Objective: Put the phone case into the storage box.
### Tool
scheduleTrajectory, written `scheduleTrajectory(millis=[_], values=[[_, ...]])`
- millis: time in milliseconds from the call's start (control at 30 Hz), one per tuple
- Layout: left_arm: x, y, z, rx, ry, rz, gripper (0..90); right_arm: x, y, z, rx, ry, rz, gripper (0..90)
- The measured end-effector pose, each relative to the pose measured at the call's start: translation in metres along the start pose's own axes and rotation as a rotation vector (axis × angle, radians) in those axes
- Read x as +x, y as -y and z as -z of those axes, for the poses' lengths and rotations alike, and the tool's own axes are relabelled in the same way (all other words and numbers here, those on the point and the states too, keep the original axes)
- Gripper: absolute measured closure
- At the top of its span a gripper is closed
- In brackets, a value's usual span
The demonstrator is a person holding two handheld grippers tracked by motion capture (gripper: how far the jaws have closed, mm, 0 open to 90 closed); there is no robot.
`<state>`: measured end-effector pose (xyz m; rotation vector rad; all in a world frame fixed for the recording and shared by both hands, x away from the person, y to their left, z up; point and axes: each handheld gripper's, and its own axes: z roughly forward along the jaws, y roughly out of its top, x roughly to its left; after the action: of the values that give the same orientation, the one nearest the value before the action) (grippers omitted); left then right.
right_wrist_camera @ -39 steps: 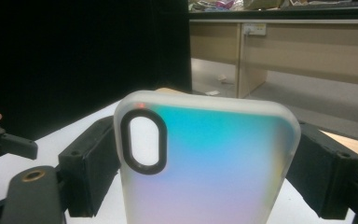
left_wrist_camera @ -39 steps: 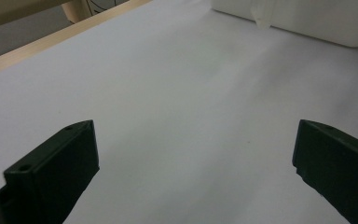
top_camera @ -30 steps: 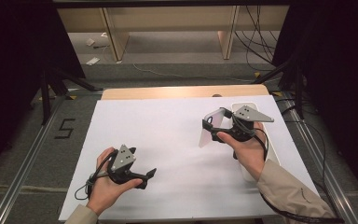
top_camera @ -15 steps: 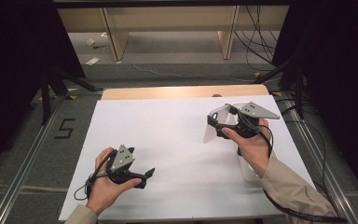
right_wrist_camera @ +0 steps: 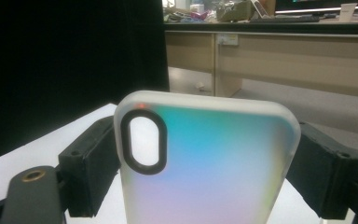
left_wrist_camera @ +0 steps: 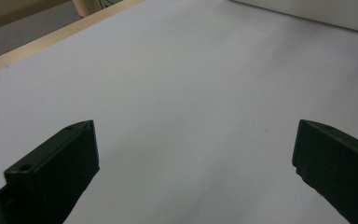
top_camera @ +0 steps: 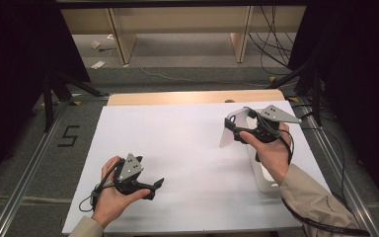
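Note:
A translucent, iridescent phone case (right_wrist_camera: 214,163) with a black-rimmed oval camera opening stands upright between my right gripper's (right_wrist_camera: 205,161) jaws, which are shut on its two long sides. From above, the case (top_camera: 228,131) hangs over the right part of the white sheet, held by the right gripper (top_camera: 236,127), whose jaws point left. My left gripper (top_camera: 154,186) rests low on the sheet at the front left and points right. Its jaws stand wide apart (left_wrist_camera: 193,158) with only bare sheet between them.
A white sheet (top_camera: 177,148) covers the table, with a wooden strip (top_camera: 177,97) along the far edge. A white tray (top_camera: 262,175) lies under the right forearm. Metal rails (top_camera: 24,173) run down both sides. Desk legs and cables stand beyond the table.
The right hand has drifted slightly to the right and away with the phone case still gripped. The left hand has stayed put.

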<state>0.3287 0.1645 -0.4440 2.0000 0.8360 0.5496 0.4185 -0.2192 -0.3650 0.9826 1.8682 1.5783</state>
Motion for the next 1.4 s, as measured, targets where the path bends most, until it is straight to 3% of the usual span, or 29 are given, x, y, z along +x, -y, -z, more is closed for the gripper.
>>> scheduleTrajectory(millis=[633, 1400], values=[[0.001, 0.000, 0.000, -0.001, 0.001, 0.001, 0.0, -0.014, -0.009, 0.008, -0.053, 0.032, -0.017, 18.1], [0.001, 0.000, 0.000, 0.000, -0.006, 0.003, 0.0, -0.030, -0.015, 0.016, -0.077, 0.080, -0.034, 18.1]])
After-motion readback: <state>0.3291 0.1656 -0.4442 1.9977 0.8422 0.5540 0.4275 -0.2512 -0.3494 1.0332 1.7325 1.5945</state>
